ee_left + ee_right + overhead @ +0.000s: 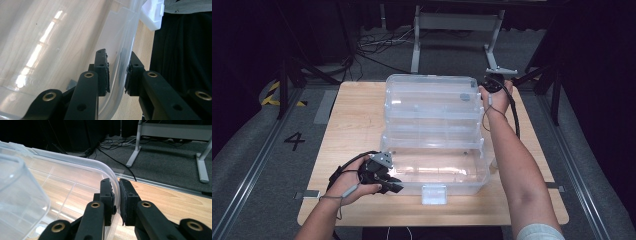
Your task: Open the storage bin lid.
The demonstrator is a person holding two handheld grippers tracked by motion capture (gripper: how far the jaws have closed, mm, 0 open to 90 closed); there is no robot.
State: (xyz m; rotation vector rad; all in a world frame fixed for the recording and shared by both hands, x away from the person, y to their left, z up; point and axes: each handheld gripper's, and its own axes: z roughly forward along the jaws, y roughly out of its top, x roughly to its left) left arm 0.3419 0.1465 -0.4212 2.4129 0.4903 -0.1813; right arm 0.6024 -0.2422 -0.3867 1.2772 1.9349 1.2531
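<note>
Two tools work one clear plastic storage box (pixel 437 170), which sits in the middle of the pale wood-grain counter (pixel 357 125) with its lid (pixel 432 100) swung up and back. The box is glossy, see-through and rounded at the corners; a milky white latch (pixel 434 194) sits on its near wall.

At the left, the left tool (pixel 387 182) — black, with a grey three-cornered plate on top — lies low at the box's near left corner, the hand (pixel 349 182) curled round it and the forearm coming up from the bottom edge. In the left gripper view its ribbed black pads (pixel 103 72) straddle the thin wall of the box, one inside and one outside, clamped on it as far as the view tells.

At the right, the right arm stretches long across the counter beside the box to the lid's far right corner, where the right tool (pixel 493 84) is clenched on the curved rim of the lid — its pads (pixel 110 197) press the clear edge from both sides.
</note>
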